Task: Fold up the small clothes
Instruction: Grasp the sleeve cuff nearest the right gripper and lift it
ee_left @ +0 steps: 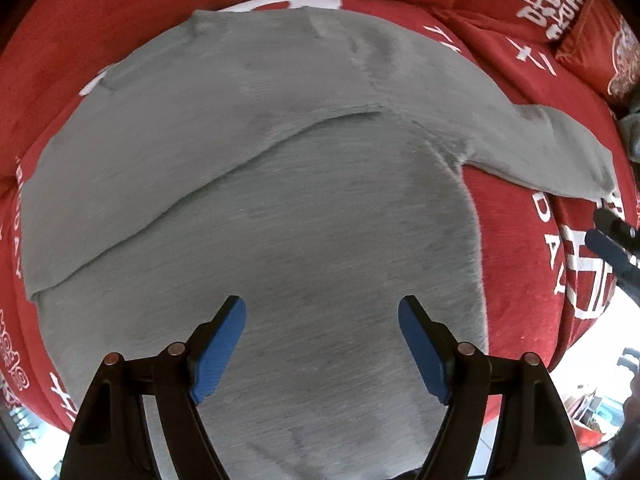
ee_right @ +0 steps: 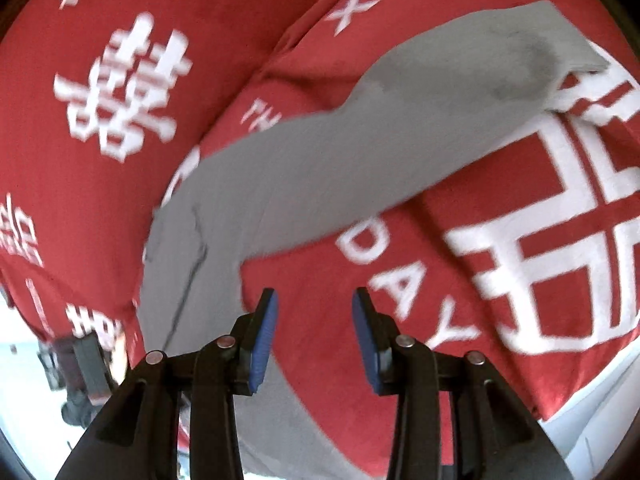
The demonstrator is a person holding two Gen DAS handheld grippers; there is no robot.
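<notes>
One grey knit sweater point(ee_left: 256, 184) spread flat over a red blanket point(ee_left: 120, 20) with white printed characters and letters, filling most of the left wrist view. Soft, brushed fabric, one sleeve folded diagonally across the body, its edge running as a long curved line from lower left to upper middle. Other sleeve point(ee_right: 400, 120) stretched out sideways onto the red cloth, cuff end lying over a large white printed figure. Left gripper point(ee_left: 322, 308) hovering above the sweater's body, blue pads spread wide, nothing between them. Right gripper point(ee_right: 315, 300) partly parted over bare red blanket just beside the sweater's side edge and below the outstretched sleeve, likewise gripping nothing. Plenty of uncovered blanket beyond the sleeve; blanket's edge dropping off at lower right of both views. Red cushions point(ee_left: 552, 4) near the sleeve's far side.
</notes>
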